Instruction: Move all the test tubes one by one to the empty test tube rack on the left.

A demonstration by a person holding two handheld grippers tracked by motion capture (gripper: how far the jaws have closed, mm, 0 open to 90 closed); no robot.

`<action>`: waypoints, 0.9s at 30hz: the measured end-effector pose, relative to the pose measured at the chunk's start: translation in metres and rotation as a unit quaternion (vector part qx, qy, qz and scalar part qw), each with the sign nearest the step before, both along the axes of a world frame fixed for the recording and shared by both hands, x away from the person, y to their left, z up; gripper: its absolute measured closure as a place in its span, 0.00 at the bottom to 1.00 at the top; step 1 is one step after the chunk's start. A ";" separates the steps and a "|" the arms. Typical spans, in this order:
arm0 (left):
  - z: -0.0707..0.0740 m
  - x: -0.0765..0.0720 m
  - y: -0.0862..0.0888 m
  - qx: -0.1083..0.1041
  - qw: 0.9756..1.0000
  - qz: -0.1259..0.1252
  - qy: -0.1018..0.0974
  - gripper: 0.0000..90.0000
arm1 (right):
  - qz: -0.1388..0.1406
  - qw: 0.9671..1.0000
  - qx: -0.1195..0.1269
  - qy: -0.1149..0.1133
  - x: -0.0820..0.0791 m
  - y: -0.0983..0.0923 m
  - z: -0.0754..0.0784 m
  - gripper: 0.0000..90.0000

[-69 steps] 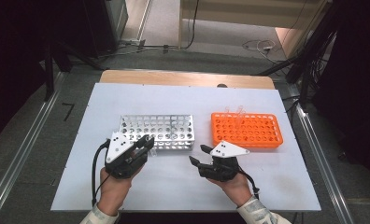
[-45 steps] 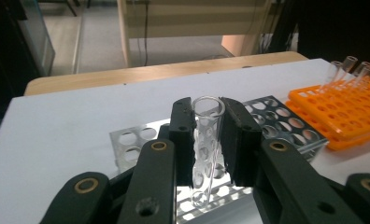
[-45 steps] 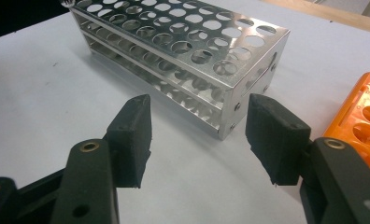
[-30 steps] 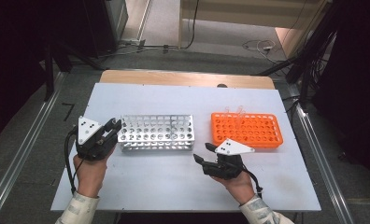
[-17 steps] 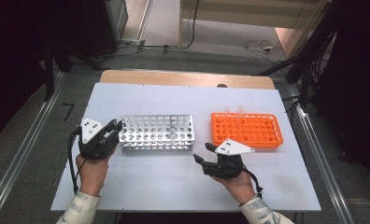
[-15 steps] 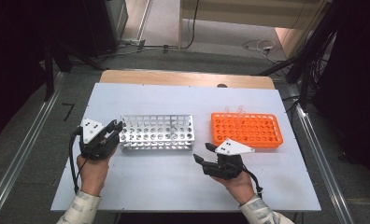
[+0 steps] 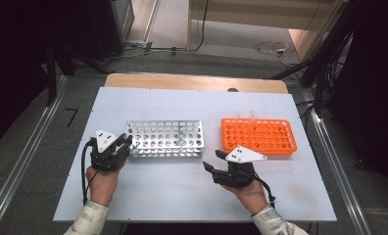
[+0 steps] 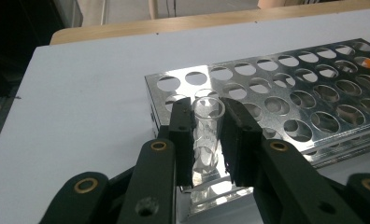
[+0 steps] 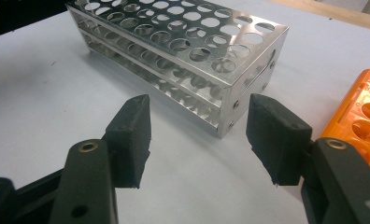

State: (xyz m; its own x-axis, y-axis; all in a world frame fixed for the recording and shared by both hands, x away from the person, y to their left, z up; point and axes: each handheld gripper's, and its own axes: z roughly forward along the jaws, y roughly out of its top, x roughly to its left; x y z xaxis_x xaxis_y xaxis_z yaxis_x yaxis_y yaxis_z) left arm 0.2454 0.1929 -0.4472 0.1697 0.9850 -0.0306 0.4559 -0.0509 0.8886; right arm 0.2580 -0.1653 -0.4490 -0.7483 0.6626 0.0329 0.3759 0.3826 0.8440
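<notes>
This looks like a lab. Two test-tube racks, a metal rack [image 7: 165,139] and an orange rack [image 7: 258,136], stand on a white table [image 7: 182,196].

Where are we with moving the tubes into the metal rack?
Done: none seated; the metal rack holes that show look empty. In hand: the left gripper is shut on a clear tube at the rack's near-left corner, not visibly in a hole. Left: seat it, then the tubes in the orange rack. The right gripper is open, empty.

The left tool [image 7: 117,147], clamped on a clear test tube [image 8: 206,130], has swung from in front of the metal rack [image 7: 165,139] out past its left end, then come back in and sunk, so the tube now stands over the rack's near-left corner holes.
</notes>
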 end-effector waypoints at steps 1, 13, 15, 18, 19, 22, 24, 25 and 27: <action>-0.001 0.000 -0.001 0.001 1.000 -0.001 0.001 0.83 | 0.000 1.000 0.000 0.000 0.000 0.000 0.000 0.43; 0.001 0.000 0.000 -0.010 1.000 -0.004 0.000 0.54 | 0.000 1.000 0.000 -0.001 0.000 0.000 0.000 0.43; 0.002 -0.001 -0.001 -0.009 1.000 0.002 -0.003 0.44 | -0.002 1.000 0.002 -0.002 0.000 -0.001 0.001 0.43; 0.007 -0.004 0.000 -0.012 1.000 0.009 -0.008 0.30 | -0.006 1.000 0.000 -0.004 0.001 -0.003 0.002 0.43; 0.009 -0.006 0.001 -0.018 1.000 0.011 -0.009 0.27 | -0.009 1.000 0.001 -0.005 0.001 -0.005 0.002 0.43; 0.012 -0.010 0.001 -0.037 0.999 0.008 -0.015 0.22 | -0.017 1.000 0.002 -0.007 0.003 -0.009 0.003 0.43; 0.014 -0.013 0.000 -0.048 0.999 0.002 -0.023 0.20 | -0.029 1.000 0.003 -0.010 0.006 -0.015 0.003 0.43; 0.015 -0.015 -0.002 -0.049 0.998 0.000 -0.026 0.18 | -0.044 0.999 -0.001 -0.013 0.009 -0.020 0.003 0.43; 0.017 -0.017 -0.005 -0.051 0.998 -0.010 -0.029 0.18 | -0.052 0.999 -0.002 -0.016 0.011 -0.023 0.003 0.43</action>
State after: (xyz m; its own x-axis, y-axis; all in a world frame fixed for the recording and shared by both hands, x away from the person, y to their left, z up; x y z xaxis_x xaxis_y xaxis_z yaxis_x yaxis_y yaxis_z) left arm 0.2279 0.1883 -0.4301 0.1927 0.9738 -0.1205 0.4036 0.0333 0.9143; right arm 0.2688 -0.1887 -0.4459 -0.6763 0.7366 0.0069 0.3869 0.3471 0.8543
